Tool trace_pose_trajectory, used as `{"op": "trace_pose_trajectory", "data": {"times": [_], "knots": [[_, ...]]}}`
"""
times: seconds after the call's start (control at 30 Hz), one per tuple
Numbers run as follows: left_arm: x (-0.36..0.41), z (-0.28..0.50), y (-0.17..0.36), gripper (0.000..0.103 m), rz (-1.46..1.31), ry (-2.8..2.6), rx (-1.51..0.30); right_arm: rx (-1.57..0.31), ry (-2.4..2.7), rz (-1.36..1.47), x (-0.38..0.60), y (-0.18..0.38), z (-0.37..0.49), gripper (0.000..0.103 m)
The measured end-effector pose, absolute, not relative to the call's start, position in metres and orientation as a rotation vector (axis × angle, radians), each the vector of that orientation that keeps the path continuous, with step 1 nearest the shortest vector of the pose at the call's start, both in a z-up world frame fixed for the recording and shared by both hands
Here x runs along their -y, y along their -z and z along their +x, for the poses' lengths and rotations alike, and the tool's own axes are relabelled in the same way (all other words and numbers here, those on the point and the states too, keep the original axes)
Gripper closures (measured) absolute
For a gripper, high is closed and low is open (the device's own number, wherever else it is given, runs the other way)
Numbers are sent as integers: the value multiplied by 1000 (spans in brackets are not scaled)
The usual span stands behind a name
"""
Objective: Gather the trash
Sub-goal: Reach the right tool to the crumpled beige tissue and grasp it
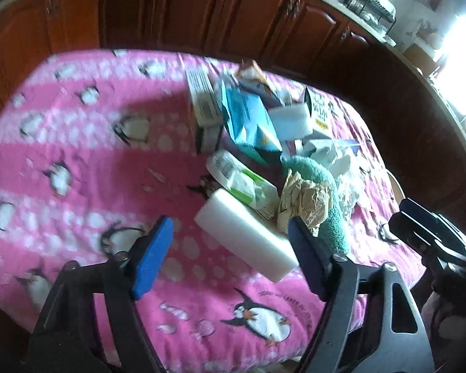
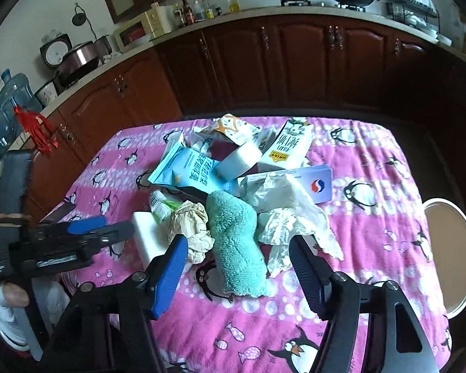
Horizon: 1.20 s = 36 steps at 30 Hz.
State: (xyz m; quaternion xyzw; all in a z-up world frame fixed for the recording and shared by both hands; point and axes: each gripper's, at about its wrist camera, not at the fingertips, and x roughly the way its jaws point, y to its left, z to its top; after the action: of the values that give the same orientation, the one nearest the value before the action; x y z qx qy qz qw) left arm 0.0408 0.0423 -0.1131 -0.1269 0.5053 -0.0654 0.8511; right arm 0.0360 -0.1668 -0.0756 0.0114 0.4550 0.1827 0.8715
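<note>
A heap of trash lies on the pink penguin tablecloth (image 2: 372, 205): a blue snack packet (image 2: 189, 171), a milk carton (image 2: 290, 147), a white foam block (image 1: 248, 233), a crumpled brown paper ball (image 2: 189, 220), a teal fuzzy cloth (image 2: 236, 242) and crumpled white plastic (image 2: 289, 205). My left gripper (image 1: 230, 255) is open and empty, with the foam block between its fingers. My right gripper (image 2: 237, 267) is open and empty, hovering over the teal cloth. The left gripper also shows in the right wrist view (image 2: 90, 230).
Dark wooden cabinets (image 2: 295, 56) run behind the table, with a counter of bottles and pots. A round stool (image 2: 450, 248) stands at the table's right edge. Blue water jugs (image 2: 15, 93) stand at far left. A white box (image 1: 202, 99) lies in the heap.
</note>
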Motion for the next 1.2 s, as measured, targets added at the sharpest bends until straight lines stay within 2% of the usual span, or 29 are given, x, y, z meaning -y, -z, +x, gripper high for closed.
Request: {"op": "trace_pose_trajectory", "data": {"times": [0.1,0.13,0.17,0.27,0.33,0.57,0.63,0.7,0.73,0.87,0.9,0.93,1.03,1.07,1.1,1.17,1.2], "knots": [[-33,50,124,32,-263,149,-1089,-969,-399,35,166,80,43,37],[-30,53,129,42,-257,148,-1099,-976,-408,42,166,81,45,37],[-29,55,131,48,-250,135,-1109,-985,-417,45,165,83,48,37],[-33,59,133,54,-253,132,-1120,-1000,-451,44,158,87,54,42],[-39,58,131,63,-255,149,-1121,-1014,-484,55,152,91,59,43],[-61,46,119,66,-230,147,-1104,-1074,-597,39,113,113,72,47],[-65,43,116,67,-226,142,-1095,-1105,-594,5,101,125,74,54],[-68,41,113,68,-226,135,-1087,-1157,-615,-2,94,140,77,69],[-70,40,111,68,-225,133,-1083,-1172,-621,-5,93,143,76,70],[-79,34,97,68,-221,126,-1050,-1163,-643,1,97,139,70,68],[-81,33,95,68,-220,124,-1044,-1162,-652,7,98,137,70,55],[-83,32,92,68,-219,120,-1038,-1168,-658,2,97,138,69,49],[-85,30,85,68,-217,112,-1022,-1193,-663,-37,92,144,64,46],[-86,29,83,68,-217,108,-1017,-1204,-669,-42,88,148,63,49],[-86,28,81,68,-216,106,-1013,-1213,-672,-50,84,154,62,59],[-85,26,76,68,-213,105,-1006,-1214,-655,-78,81,160,59,73],[-84,26,74,68,-214,107,-1002,-1204,-655,-64,84,156,57,76]]}}
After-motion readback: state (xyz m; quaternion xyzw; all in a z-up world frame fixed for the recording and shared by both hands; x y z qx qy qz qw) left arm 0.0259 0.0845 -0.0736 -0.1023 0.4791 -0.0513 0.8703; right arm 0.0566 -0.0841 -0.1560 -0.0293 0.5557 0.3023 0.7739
